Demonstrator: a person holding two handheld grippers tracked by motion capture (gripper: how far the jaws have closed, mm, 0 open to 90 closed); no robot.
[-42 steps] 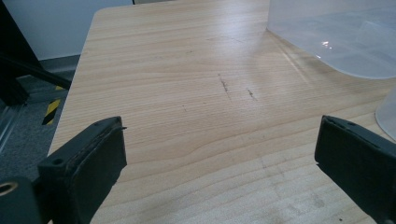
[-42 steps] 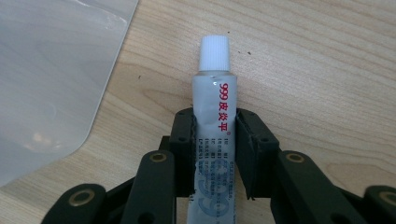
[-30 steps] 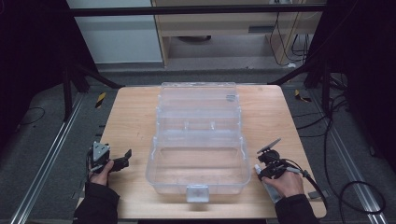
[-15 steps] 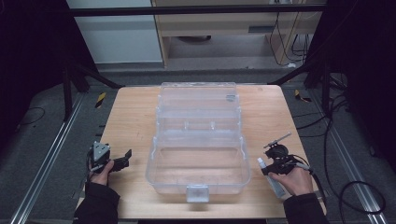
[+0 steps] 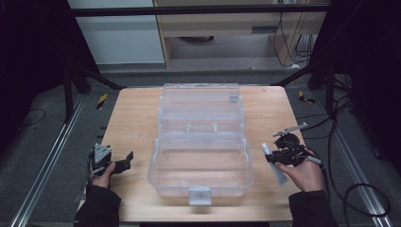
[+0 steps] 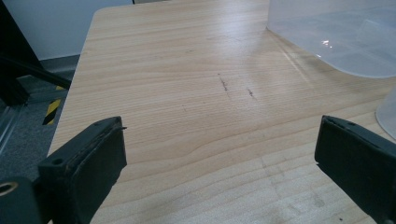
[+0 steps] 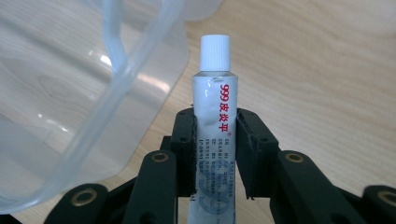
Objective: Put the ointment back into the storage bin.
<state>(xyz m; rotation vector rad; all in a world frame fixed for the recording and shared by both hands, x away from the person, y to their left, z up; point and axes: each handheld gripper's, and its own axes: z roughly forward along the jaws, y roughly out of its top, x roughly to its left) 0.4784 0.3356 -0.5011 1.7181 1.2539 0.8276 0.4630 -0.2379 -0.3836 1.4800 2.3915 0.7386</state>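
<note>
While the right tool point(image 7: 215, 154) clamps one white tube point(image 7: 215, 116), cap outward, red print reads "999" plus Chinese characters. It hangs just beside one clear plastic box point(image 5: 201, 142), lid open, on the tabletop point(image 5: 132, 118). Left tool point(image 6: 219, 163): released, nothing between.
</note>
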